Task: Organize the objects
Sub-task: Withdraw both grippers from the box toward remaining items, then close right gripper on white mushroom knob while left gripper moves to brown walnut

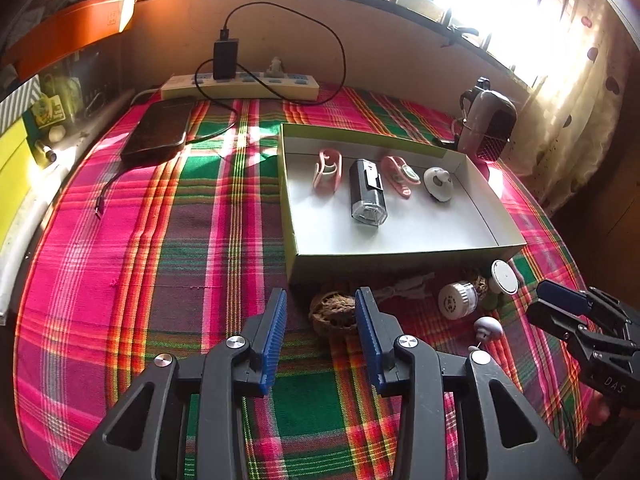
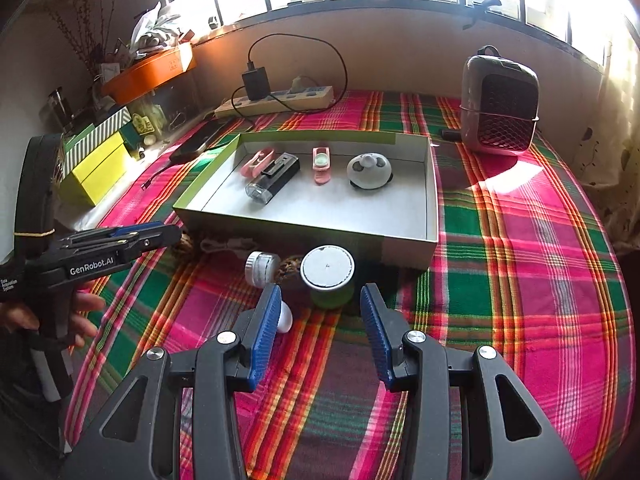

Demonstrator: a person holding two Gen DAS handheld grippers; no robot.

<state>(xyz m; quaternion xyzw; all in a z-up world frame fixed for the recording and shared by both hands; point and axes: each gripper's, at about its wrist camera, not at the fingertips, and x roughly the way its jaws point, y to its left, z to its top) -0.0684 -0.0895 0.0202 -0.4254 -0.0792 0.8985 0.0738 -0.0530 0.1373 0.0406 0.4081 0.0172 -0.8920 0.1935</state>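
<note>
Two grippers, both released, nothing between the pads. Left gripper (image 1: 320,308) hovers over the plaid cloth (image 1: 120,280) with a brown walnut-like lump (image 1: 334,314) ahead between its fingertips, not pinched. Right gripper (image 2: 318,304) sits just short of the green jar with the white lid (image 2: 328,276), not touching as far as I can tell.

One open box (image 1: 400,256); four items inside in a row along the far side:
- two pink clip-like things (image 1: 329,172) (image 1: 400,176)
- one black light with clear lens (image 1: 366,194)
- one round white gadget (image 1: 438,182)

Still loose on the cloth in front of the box's near wall, five that I can count: the brown lump, a white ribbed cap (image 1: 456,300), the green jar, a small white mushroom-shaped piece (image 1: 486,328), and a second brown lump (image 2: 290,268) wedged between cap and jar. A crumpled pale scrap (image 1: 404,286) too, can't identify it.

Background: one power strip (image 1: 240,86) with one black charger (image 1: 225,58), one dark phone-like slab (image 1: 158,134), one small heater (image 2: 498,112).

Hard to read: the mushroom piece is half hidden behind the right gripper's left finger in the right wrist view; windows are blown out; the shelf clutter on the left is too dim to sort.
</note>
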